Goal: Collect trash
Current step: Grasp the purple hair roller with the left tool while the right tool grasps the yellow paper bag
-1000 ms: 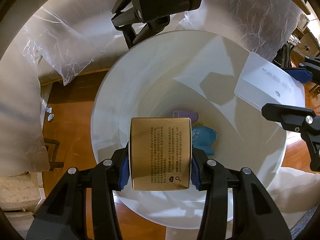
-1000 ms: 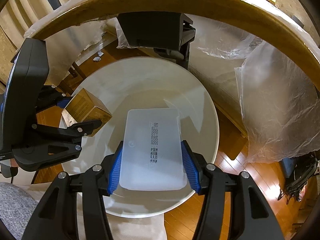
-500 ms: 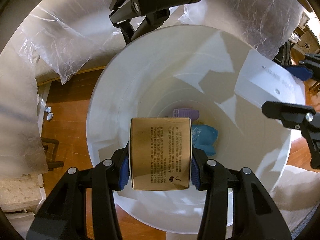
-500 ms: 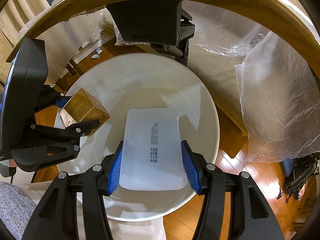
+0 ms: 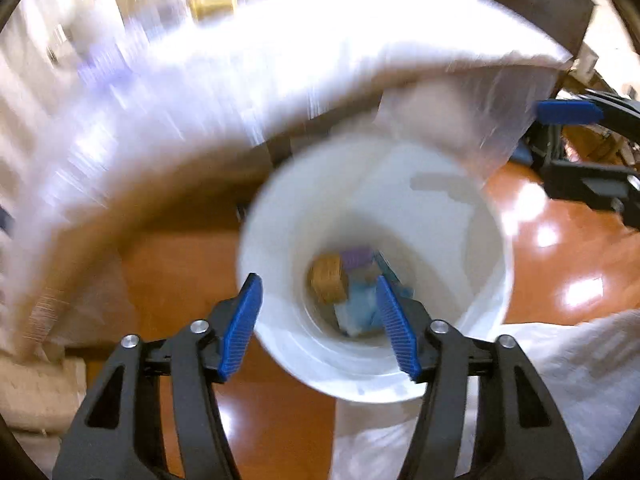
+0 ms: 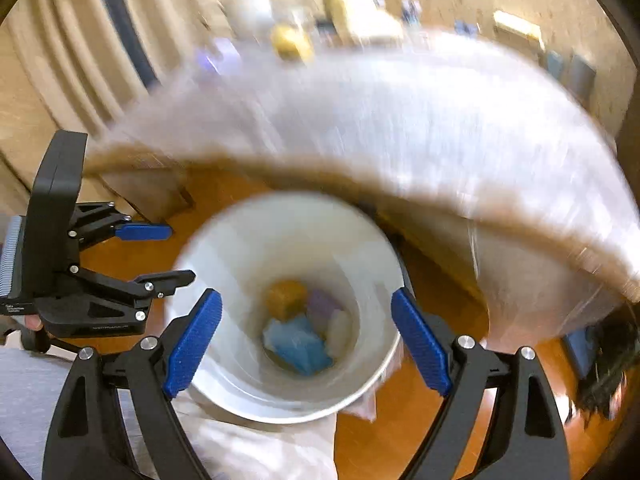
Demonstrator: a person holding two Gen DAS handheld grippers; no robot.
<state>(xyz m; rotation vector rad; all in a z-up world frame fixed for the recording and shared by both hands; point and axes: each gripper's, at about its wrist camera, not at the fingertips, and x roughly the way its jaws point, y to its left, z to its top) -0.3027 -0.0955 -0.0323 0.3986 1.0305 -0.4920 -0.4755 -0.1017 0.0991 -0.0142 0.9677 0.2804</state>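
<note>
Both grippers, left gripper [image 5: 318, 322] and right gripper [image 6: 306, 344], are opening with empty jaws above the round white plastic bin [image 6: 224, 264], centre frame, gold cardboard box [image 5: 328, 282] lying inside.

A round white bin [image 5: 492, 240] stands upright on the wooden floor, its open mouth showing blurred trash at the bottom: a gold box [image 5: 328, 280] beside a purple item [image 5: 356, 258], with crumpled blue packaging [image 6: 298, 342] and a pale translucent piece [image 6: 340, 330] just next to them.
</note>
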